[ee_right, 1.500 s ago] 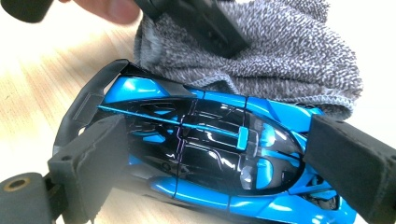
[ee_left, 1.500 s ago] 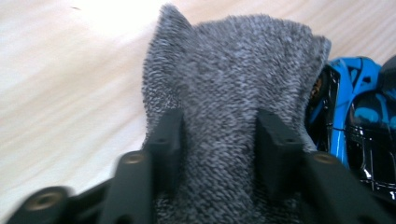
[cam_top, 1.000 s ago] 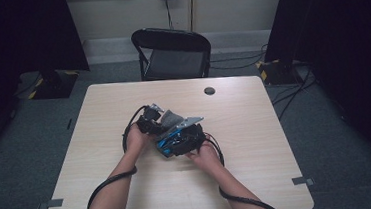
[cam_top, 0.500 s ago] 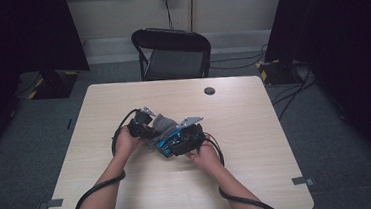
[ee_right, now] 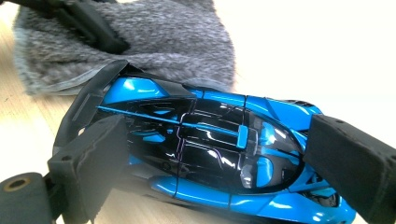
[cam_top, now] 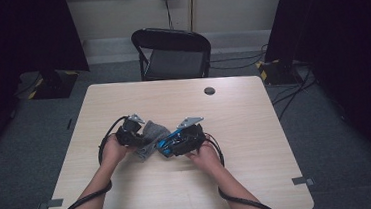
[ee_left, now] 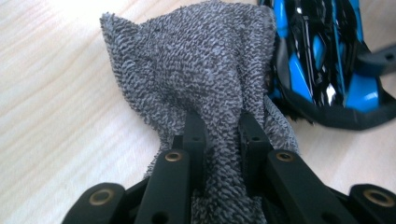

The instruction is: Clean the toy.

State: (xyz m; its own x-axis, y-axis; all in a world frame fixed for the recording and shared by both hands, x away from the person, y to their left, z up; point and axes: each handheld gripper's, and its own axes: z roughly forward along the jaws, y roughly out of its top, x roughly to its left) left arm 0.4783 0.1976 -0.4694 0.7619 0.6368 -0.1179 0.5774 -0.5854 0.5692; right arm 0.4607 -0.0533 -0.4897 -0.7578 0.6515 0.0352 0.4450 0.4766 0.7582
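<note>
While one grey terry cloth (ee_left: 205,79) is pinched between the closed jaws of the left gripper (ee_left: 219,126), one blue and black toy car (ee_right: 210,149) is clamped across its body by the right gripper (ee_right: 224,158). The car is seen just beyond the cloth, touching it. Both are held low over one wooden table (cam_top: 254,109), behind which one black chair (cam_top: 172,53) is set.

Evenly lit from above in the high view, dark at both side edges. Blown out white across the table (ee_right: 327,51) in the right gripper view; glare on the toy car (ee_right: 210,144), soft focus on the near jaws.
</note>
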